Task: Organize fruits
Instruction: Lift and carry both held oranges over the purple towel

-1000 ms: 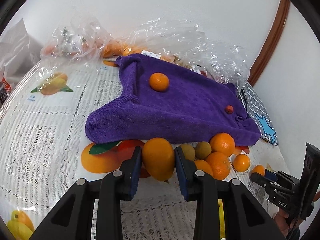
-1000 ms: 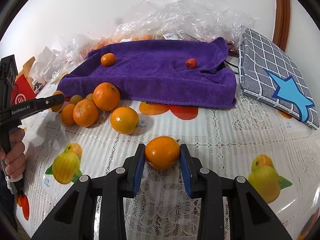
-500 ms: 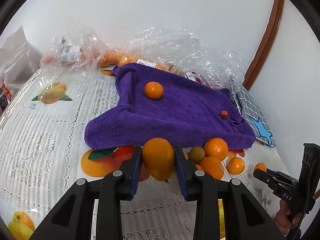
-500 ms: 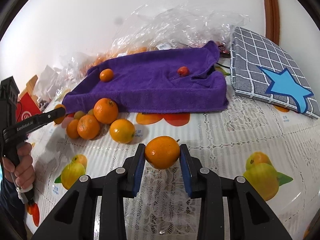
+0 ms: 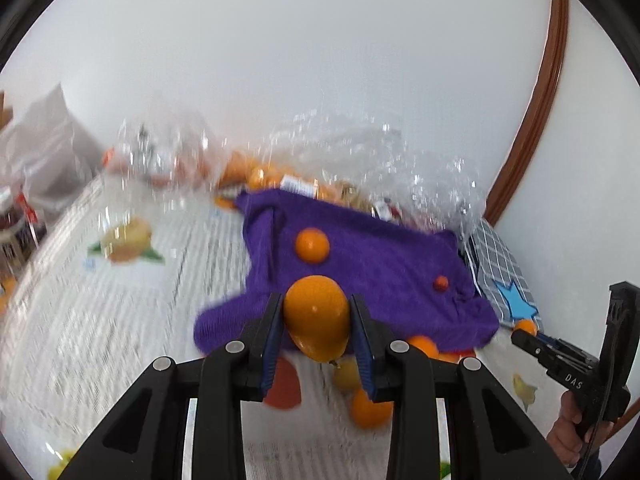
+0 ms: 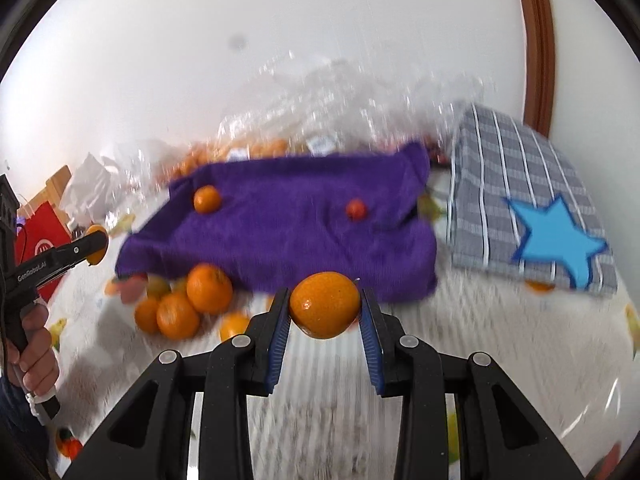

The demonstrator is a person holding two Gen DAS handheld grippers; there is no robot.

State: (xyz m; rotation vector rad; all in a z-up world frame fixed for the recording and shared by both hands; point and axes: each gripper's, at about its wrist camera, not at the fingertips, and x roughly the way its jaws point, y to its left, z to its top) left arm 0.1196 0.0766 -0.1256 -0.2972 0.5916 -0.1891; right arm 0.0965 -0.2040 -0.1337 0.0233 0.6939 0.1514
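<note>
We see the bench (image 6: 500,332) w/ its lace cover & fruit prints filling both views, blurred. On it lies the purple towel (image 6: 288,240), spread flat near the back wall, w/ clear plastic bags (image 6: 320,120) behind it & a grey checked cloth (image 6: 520,184) w/ a blue star just beside its right edge. A loose pile of oranges (image 6: 188,300) sits on the bench at the towel's front left corner. On the towel rest a small orange (image 6: 207,199) & a tiny red fruit (image 6: 355,209), well apart. Our left gripper (image 5: 317,326) is clamped on an elongated orange fruit (image 5: 317,316), held in front of the towel's near edge. Our right gripper (image 6: 324,312) squeezes a round orange (image 6: 325,305), likewise before the towel's front edge.
</note>
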